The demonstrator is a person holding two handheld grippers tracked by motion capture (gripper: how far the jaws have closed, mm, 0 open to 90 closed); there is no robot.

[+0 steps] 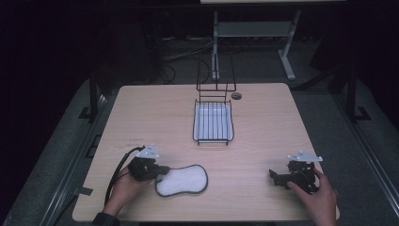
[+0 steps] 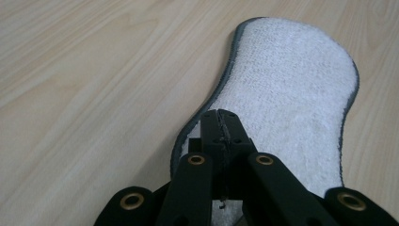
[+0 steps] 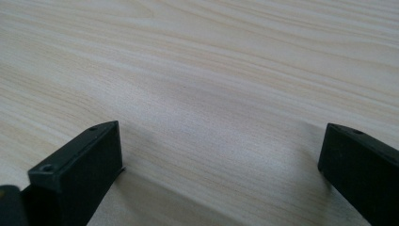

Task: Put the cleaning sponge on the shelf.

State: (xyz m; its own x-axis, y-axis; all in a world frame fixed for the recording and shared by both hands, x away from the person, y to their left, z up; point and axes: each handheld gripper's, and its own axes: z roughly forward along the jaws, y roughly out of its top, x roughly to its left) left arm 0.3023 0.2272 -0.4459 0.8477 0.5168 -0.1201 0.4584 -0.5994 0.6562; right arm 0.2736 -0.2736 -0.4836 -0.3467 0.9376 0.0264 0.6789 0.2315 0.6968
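A white terry pad (image 1: 182, 180) with a grey rim lies flat near the table's front edge, left of centre. My left gripper (image 1: 161, 170) meets its left end, and in the left gripper view its jaws (image 2: 219, 128) are pressed together over the near end of the pad (image 2: 287, 89), shut on it. At the front right, my right gripper (image 1: 274, 176) rests low over bare wood, held by a hand. Its jaws stand wide apart in the right gripper view (image 3: 219, 155) with nothing between them.
A black wire rack (image 1: 213, 121) over a white tray stands at the table's centre back, with a tall wire frame behind it. A small round grommet (image 1: 236, 95) sits near the far edge. Light wood tabletop (image 1: 273, 127) spreads between the hands.
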